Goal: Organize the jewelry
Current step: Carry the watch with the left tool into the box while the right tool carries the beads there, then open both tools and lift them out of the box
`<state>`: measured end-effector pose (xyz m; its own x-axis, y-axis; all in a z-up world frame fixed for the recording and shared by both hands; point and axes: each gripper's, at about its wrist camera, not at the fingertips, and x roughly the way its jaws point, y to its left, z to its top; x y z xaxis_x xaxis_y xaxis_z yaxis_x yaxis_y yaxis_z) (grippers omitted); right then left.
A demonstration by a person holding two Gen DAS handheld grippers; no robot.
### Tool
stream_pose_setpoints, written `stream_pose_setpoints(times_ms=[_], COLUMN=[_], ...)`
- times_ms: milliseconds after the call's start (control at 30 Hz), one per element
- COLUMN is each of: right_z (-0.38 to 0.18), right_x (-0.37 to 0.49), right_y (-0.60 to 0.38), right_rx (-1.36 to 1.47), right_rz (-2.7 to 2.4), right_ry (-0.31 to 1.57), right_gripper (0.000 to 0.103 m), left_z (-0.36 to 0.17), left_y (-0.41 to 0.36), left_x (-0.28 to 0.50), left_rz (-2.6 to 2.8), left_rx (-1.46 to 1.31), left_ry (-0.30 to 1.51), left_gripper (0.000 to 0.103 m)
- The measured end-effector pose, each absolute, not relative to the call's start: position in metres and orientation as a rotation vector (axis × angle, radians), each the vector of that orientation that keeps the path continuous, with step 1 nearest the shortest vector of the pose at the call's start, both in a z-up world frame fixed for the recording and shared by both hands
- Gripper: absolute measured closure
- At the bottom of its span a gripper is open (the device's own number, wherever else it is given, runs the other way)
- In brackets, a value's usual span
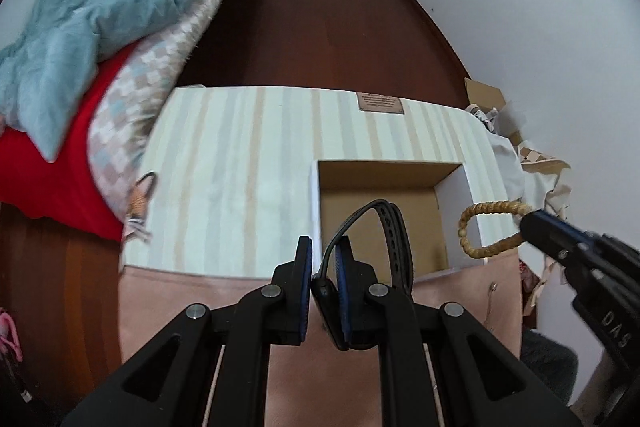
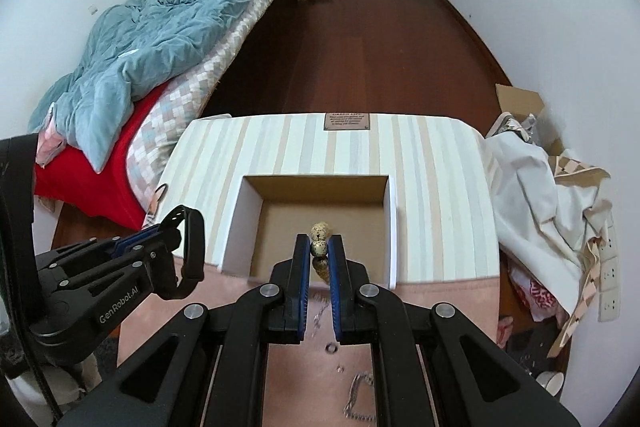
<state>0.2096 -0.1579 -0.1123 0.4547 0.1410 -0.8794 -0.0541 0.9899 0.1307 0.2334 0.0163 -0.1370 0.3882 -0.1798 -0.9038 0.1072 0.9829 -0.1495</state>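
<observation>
My left gripper (image 1: 323,251) is shut on a black wristband (image 1: 394,227) with a row of holes, holding it above the near edge of the striped box (image 1: 240,155). The band loops up over the box's open brown compartment (image 1: 380,203). In the right wrist view the left gripper (image 2: 160,233) and the wristband (image 2: 192,243) sit at the left. My right gripper (image 2: 319,247) is shut on a beige speckled bead bracelet (image 2: 320,229), just above the compartment (image 2: 320,211). In the left wrist view the bracelet (image 1: 480,227) hangs from the right gripper (image 1: 528,227).
The box stands on a pink cloth (image 2: 440,303) with a small ring (image 2: 331,348) and a silver chain (image 2: 358,399) on it. A bed with a blue duvet (image 2: 152,39) is at the left. White cloth and cardboard (image 2: 532,163) lie at the right.
</observation>
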Motion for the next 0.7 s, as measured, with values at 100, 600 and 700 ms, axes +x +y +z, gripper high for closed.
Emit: stream_pose_setpoints(times_ms=[100, 600, 700], right_z=[-0.129, -0.169, -0.161], right_x=[0.232, 0.27, 0.266], right_y=[-0.163, -0.184, -0.183], right_rx=[0.118, 0.249, 0.195], right_rz=[0.143, 0.234, 0.189], right_ry=[1.132, 1.248, 1.226], right_gripper=[0.094, 0.065, 0.057], left_z=[-0.152, -0.165, -0.154], left_y=[0.009, 0.0, 0.006], left_x=[0.253, 0.288, 0.283], left_rz=[-0.212, -0.223, -0.153], left_rx=[-0.097, -0.155, -0.103], left_ry=[1.205, 1.24, 1.166], left_gripper=[0.094, 0.036, 0.02])
